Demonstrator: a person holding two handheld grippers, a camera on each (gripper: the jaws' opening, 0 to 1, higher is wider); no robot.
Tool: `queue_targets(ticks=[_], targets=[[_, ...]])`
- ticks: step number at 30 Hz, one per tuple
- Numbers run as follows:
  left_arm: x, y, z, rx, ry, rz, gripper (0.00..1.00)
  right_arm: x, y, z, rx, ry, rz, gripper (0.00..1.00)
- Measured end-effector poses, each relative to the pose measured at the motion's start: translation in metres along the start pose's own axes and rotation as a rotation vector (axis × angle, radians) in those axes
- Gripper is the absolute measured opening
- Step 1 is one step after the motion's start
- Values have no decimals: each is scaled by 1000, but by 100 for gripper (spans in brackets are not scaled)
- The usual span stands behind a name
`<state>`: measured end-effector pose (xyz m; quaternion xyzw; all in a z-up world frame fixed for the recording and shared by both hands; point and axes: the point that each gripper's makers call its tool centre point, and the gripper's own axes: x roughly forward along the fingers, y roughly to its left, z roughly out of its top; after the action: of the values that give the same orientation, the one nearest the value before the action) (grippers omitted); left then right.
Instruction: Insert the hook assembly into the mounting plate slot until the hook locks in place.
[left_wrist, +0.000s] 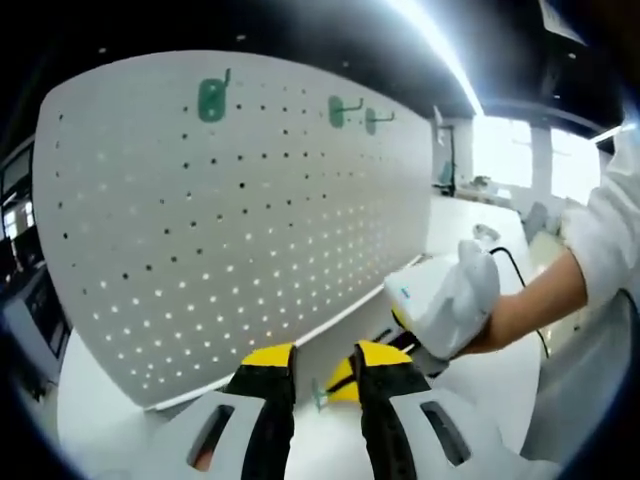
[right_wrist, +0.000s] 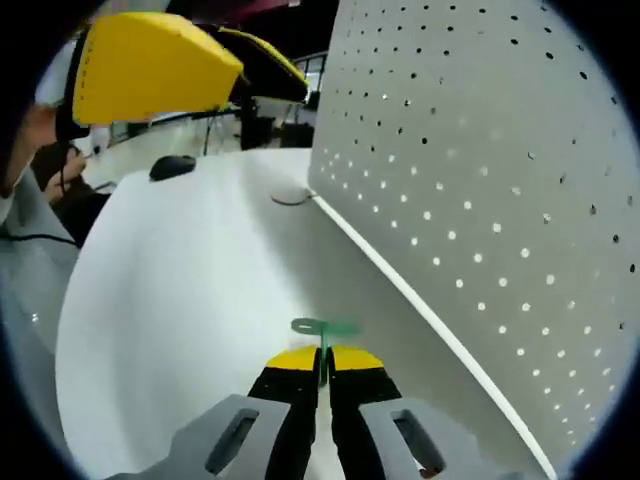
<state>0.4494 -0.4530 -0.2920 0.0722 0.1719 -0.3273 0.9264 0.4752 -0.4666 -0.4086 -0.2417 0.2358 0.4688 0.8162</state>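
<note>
A white pegboard (left_wrist: 230, 220) stands upright on the table, with three green hooks (left_wrist: 212, 98) hanging near its top edge. My left gripper (left_wrist: 326, 354) is open in front of the board's lower edge, nothing between its yellow tips. Beyond the gap, my right gripper (left_wrist: 341, 381) comes in from the right, held by a gloved hand (left_wrist: 462, 300), with a small green hook (left_wrist: 319, 395) at its tip. In the right gripper view, my right gripper (right_wrist: 322, 356) is shut on the green hook (right_wrist: 322, 328), low over the table beside the pegboard (right_wrist: 480, 200). The left gripper's yellow jaws (right_wrist: 150, 65) hang at the upper left.
The white table (right_wrist: 180, 300) stretches left of the board's base. A dark rounded object (right_wrist: 172, 167) and a thin cable loop (right_wrist: 293, 198) lie at its far end. A person's sleeve (left_wrist: 605, 230) fills the right edge. A black cable (left_wrist: 520, 270) runs behind the hand.
</note>
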Motion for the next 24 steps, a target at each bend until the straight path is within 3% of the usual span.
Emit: queue_targets(ticks=[14, 24], targets=[[5, -3, -11, 14, 40, -6, 23, -41, -19, 29, 75, -104, -58, 1], [8, -5, -13, 35, 49, -4, 19, -68, -13, 54, 134, -188, -44, 1]])
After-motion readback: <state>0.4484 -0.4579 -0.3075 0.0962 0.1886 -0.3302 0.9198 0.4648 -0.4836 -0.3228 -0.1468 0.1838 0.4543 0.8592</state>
